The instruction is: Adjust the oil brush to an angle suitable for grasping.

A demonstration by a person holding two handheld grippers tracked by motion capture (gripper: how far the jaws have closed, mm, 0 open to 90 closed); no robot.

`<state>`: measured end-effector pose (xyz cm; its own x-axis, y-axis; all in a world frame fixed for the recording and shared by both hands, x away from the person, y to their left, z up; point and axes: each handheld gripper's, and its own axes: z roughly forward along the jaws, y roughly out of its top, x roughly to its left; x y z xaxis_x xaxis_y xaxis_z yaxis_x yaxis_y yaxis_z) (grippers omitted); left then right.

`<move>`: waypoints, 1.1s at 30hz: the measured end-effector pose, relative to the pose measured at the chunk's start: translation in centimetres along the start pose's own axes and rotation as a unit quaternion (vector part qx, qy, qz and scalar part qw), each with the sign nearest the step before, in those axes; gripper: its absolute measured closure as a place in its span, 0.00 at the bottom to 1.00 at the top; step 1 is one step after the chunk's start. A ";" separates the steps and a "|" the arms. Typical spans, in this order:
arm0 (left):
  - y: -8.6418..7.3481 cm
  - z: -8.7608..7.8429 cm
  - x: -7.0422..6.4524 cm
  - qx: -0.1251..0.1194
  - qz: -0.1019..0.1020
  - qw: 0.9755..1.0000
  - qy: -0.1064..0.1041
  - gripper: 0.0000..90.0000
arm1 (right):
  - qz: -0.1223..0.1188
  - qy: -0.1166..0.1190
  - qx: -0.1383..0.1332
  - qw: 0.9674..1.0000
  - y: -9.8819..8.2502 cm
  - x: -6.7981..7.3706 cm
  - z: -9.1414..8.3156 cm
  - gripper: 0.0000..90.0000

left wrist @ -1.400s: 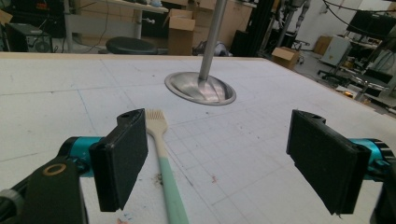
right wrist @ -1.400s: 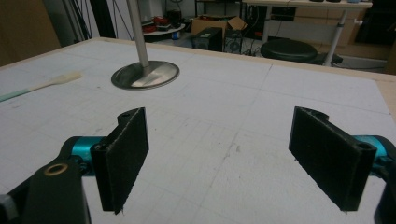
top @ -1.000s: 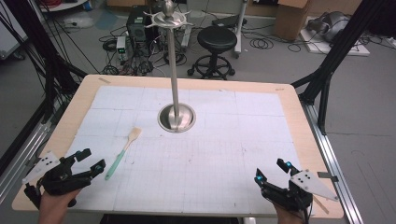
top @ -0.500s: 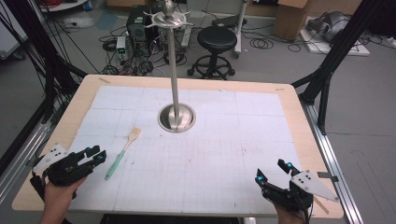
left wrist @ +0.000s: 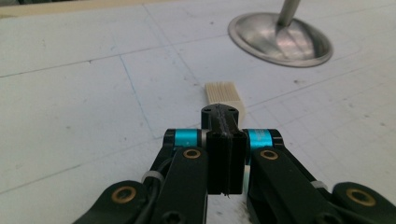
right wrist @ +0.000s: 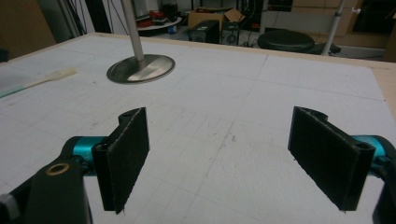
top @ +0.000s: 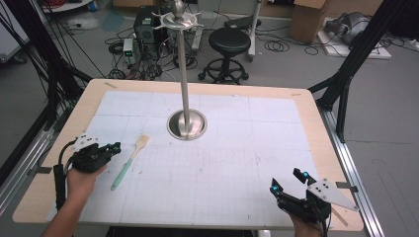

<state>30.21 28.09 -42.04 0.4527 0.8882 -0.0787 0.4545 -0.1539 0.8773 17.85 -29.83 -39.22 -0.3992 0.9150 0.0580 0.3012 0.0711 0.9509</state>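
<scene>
A brush [top: 129, 160] with a pale green handle and a cream head lies flat on the white gridded mat, left of centre. My left gripper [top: 114, 147] hovers just left of the brush. Its jaws have just been closing, and in the left gripper view the pads [left wrist: 223, 114] are pressed together with nothing between them. The brush head [left wrist: 224, 92] lies just beyond the tips. My right gripper [top: 286, 181] rests near the table's front right edge, and its pads [right wrist: 222, 135] stand wide apart with only mat between them.
A metal stand with a round base [top: 187, 124] and a tall pole rises from the middle of the mat [top: 237, 148]; its base [left wrist: 280, 35] is beyond the brush. The wooden table edge [top: 326, 123] frames the mat. A stool and cables sit on the floor behind.
My left gripper has moved forward and to the right, toward the brush, and its jaws have gone from wide open to shut. The right gripper has stayed put.
</scene>
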 end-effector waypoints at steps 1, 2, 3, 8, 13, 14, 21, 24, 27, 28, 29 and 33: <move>0.2 0.5 0.1 0.009 0.002 1.000 0.006 1.00 | 0.000 0.000 0.000 1.000 0.0 0.0 0.0 0.22; 0.2 1.1 0.2 0.015 -0.002 1.000 0.009 1.00 | -0.003 0.002 0.002 1.000 0.0 0.1 0.1 0.22; 0.2 1.6 0.3 0.023 -0.005 1.000 0.010 1.00 | -0.003 0.002 0.002 1.000 0.0 0.1 0.1 0.22; -0.4 3.9 0.4 0.057 -0.006 0.998 0.017 1.00 | -0.003 0.003 0.000 1.000 0.1 0.1 -0.1 0.23; 0.0 5.0 -0.7 0.075 0.016 0.997 0.007 0.99 | 0.001 0.001 -0.006 1.000 0.0 -0.3 -0.4 0.23; 0.0 5.2 -0.9 0.078 0.019 0.997 0.006 0.99 | 0.006 0.001 -0.005 1.000 0.0 -0.3 -0.4 0.23; 0.0 6.1 -1.1 0.083 0.012 0.996 0.014 0.99 | 0.004 -0.003 -0.009 1.000 0.0 -0.5 -0.6 0.23; -0.1 6.1 -1.3 0.083 0.005 0.997 0.007 0.99 | 0.007 -0.004 -0.009 1.000 0.0 -0.6 -0.6 0.23; -0.1 6.2 -1.7 0.083 0.012 0.997 -0.001 0.99 | 0.008 -0.005 -0.009 1.000 0.0 -0.6 -0.6 0.23; -0.1 6.2 -1.9 0.082 0.017 0.996 -0.005 0.99 | 0.009 -0.005 -0.009 1.000 0.0 -0.6 -0.6 0.23; -0.1 6.2 -2.1 0.082 0.021 0.996 -0.007 0.99 | 0.007 -0.005 -0.009 1.000 0.0 -0.6 -0.6 0.23; -0.2 6.2 -3.2 0.084 0.038 0.995 -0.028 0.99 | 0.009 -0.007 -0.009 1.000 0.1 -0.5 -0.8 0.23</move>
<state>33.41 22.63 -44.93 0.5306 0.8464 -0.0452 0.5363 -0.2939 0.7912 17.44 -30.61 -38.93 -0.3818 0.9215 0.0712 0.2933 0.0478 0.9548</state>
